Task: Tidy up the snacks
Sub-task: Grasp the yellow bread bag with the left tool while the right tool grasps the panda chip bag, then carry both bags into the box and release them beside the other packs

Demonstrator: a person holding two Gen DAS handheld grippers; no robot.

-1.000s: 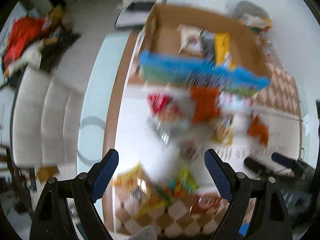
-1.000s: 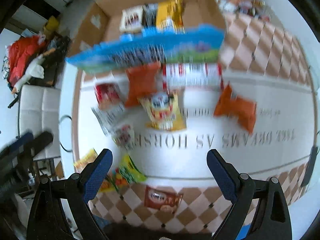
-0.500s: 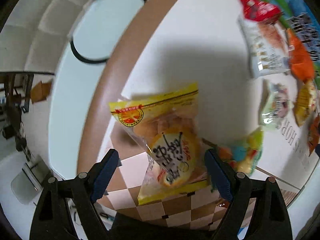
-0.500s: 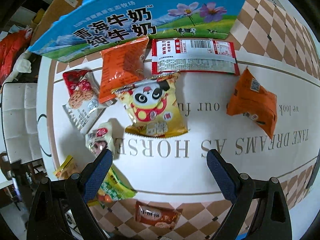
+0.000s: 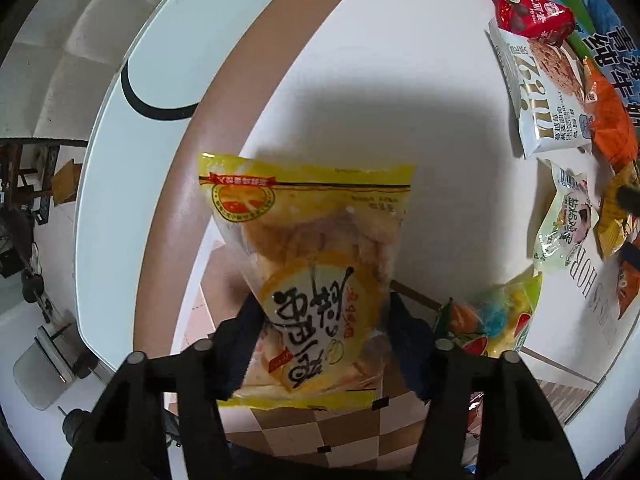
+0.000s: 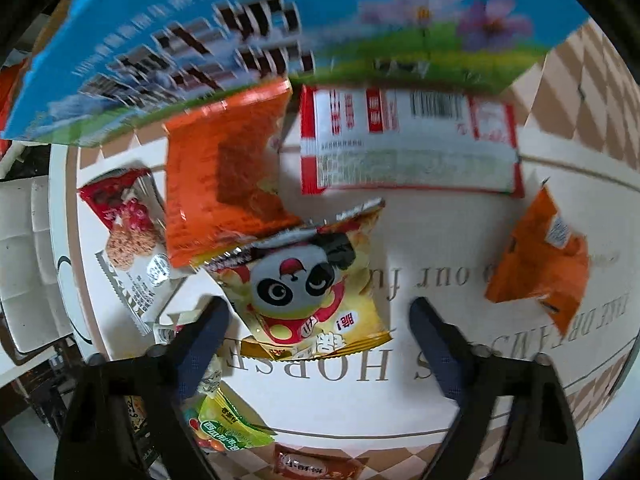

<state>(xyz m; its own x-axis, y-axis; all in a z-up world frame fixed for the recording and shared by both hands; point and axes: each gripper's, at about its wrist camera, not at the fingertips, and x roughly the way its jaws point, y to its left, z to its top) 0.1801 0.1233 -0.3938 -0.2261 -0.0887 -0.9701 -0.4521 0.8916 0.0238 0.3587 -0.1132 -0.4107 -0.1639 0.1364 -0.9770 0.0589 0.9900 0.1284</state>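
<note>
Left gripper (image 5: pixel 322 334) jaws clamped on yellow snack bag (image 5: pixel 310 264) — right gripper (image 6: pixel 318 334) jaws wide apart, holding nothing.

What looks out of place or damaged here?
Nothing torn or spilled. The snacks lie scattered at odd angles; the orange packet overlaps the panda chip bag. The left claw pinches the yellow bread bag, which overhangs the mat's brown border.

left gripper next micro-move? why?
Probably finish the squeeze, then lift. The left gripper has its fingers against both sides of the yellow cake packet, which lies over the tablecloth edge. The grip looks nearly made, so I'd confirm it before raising. The right gripper is open around the panda chip bag.
</note>
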